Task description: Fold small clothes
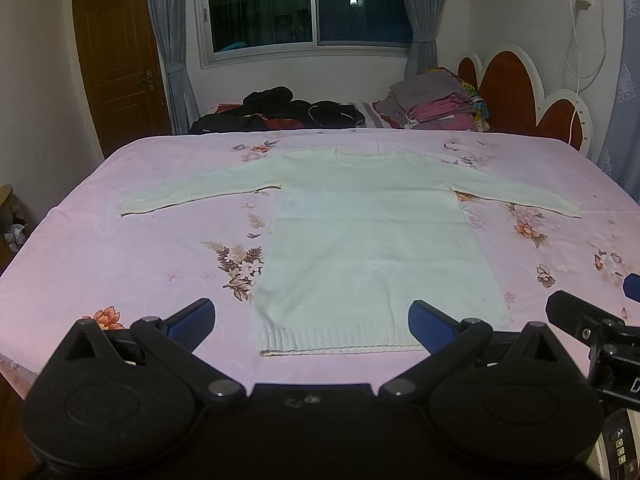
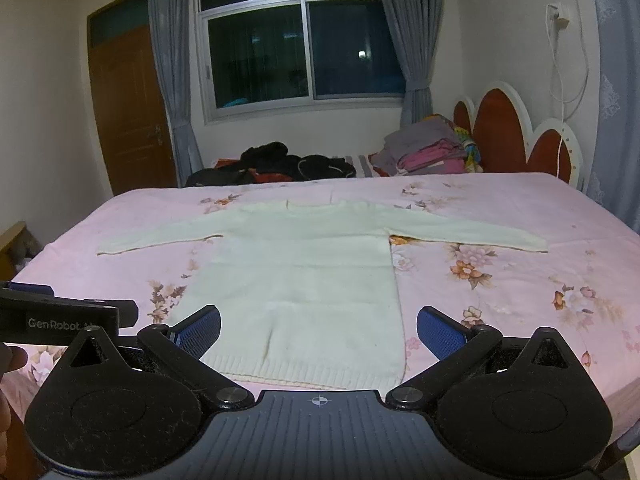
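Note:
A cream long-sleeved knit sweater (image 1: 372,240) lies flat on the pink floral bedsheet (image 1: 140,264), sleeves spread out to both sides, hem toward me. It also shows in the right wrist view (image 2: 312,276). My left gripper (image 1: 312,320) is open and empty, hovering just before the hem. My right gripper (image 2: 319,330) is open and empty, near the hem's right part. The right gripper's body shows at the right edge of the left wrist view (image 1: 592,328). The left gripper's body shows at the left edge of the right wrist view (image 2: 60,318).
A pile of dark clothes (image 1: 288,114) and a stack of folded grey and pink clothes (image 1: 436,104) lie on a second bed behind. A red and white headboard (image 1: 516,96) stands at the right. A wooden door (image 1: 116,60) and a window (image 1: 304,4) are at the back.

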Tool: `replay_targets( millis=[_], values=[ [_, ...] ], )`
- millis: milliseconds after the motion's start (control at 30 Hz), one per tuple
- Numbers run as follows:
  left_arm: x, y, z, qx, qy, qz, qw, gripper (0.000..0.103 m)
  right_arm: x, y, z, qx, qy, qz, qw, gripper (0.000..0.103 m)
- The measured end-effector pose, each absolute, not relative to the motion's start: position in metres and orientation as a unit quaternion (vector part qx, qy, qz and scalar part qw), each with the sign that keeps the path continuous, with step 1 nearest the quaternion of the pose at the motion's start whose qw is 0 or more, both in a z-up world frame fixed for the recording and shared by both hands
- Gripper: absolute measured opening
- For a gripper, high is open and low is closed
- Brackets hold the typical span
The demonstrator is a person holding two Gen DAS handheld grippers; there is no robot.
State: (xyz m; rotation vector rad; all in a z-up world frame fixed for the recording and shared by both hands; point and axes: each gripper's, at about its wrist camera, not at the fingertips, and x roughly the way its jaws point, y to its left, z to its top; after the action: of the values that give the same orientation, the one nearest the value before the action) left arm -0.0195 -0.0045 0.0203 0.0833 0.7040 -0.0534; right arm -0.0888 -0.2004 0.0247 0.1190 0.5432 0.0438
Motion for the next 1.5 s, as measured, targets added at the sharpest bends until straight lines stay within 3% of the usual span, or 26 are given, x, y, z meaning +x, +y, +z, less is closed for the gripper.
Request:
replay_targets(
  millis=[1500],
  values=[
    [-0.0139, -0.0062, 0.0182, 0.038, 0.351, -0.022, 0.935, 0.103, -0.0848, -0.2053, 0.021, 0.058, 0.269, 0.025, 0.961, 0.103]
  ],
)
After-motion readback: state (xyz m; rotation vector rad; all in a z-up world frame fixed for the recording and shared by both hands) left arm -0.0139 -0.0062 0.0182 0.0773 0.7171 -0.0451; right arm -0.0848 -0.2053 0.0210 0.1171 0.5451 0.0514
